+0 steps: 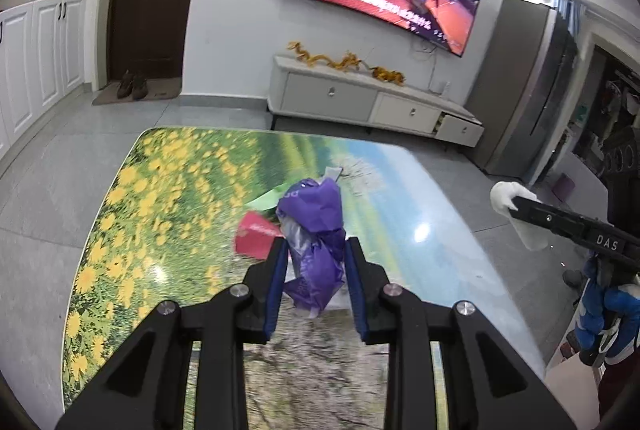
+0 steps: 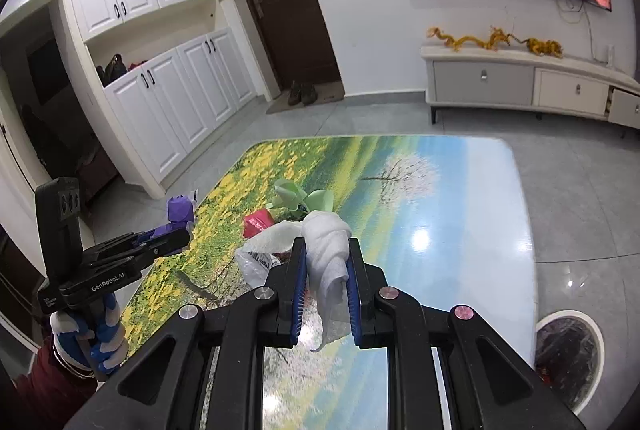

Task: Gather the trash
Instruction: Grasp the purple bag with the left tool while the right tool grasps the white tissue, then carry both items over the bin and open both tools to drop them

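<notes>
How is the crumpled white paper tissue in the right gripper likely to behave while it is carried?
The crumpled white paper tissue probably stays floppy: a loose tail droops below the right gripper. It looks light, bunching between the jaws without sagging much. Being soft, it could slip or tear if tugged, though the pads appear to pinch it firmly.

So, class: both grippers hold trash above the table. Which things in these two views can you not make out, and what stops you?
- Bin, right wrist view: cut by the table edge and gripper body; contents unclear.
- Red packet, left wrist view: blurred, partly behind the purple wrapper; print unreadable.
- White tissue, left wrist view: the right gripper covers part.
- Clear bag, right wrist view: part behind the finger.
</notes>
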A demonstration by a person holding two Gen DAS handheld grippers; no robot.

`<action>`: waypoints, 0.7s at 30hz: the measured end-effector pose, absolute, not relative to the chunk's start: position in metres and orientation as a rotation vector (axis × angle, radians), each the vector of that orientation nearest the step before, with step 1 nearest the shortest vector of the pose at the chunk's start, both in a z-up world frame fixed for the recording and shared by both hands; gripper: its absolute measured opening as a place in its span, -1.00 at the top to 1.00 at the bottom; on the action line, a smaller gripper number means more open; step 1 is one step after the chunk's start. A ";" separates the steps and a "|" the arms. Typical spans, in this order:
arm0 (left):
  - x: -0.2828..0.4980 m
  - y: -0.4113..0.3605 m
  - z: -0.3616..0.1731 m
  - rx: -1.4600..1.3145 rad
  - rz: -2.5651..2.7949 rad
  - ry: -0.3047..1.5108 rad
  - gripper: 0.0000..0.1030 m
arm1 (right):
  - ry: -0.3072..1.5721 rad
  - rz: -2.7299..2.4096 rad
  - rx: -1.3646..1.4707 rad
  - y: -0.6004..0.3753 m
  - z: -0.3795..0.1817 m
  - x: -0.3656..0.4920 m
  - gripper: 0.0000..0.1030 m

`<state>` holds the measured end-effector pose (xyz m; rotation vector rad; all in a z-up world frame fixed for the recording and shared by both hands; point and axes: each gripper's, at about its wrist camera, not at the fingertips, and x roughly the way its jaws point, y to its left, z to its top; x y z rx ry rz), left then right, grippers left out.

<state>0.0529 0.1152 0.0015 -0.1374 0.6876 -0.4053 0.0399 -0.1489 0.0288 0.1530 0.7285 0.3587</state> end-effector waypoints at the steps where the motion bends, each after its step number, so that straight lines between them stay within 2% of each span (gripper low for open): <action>1: 0.050 0.110 0.006 -0.137 -0.415 0.680 0.47 | 0.719 0.352 0.157 -0.154 0.032 0.035 0.65; 12: 0.025 0.043 0.037 -0.095 -0.520 0.635 0.47 | 0.654 0.272 0.214 -0.206 0.043 -0.007 0.65; 21: 0.030 -0.029 0.038 -0.065 -0.606 0.690 0.47 | 0.655 0.130 0.255 -0.269 0.031 -0.023 0.65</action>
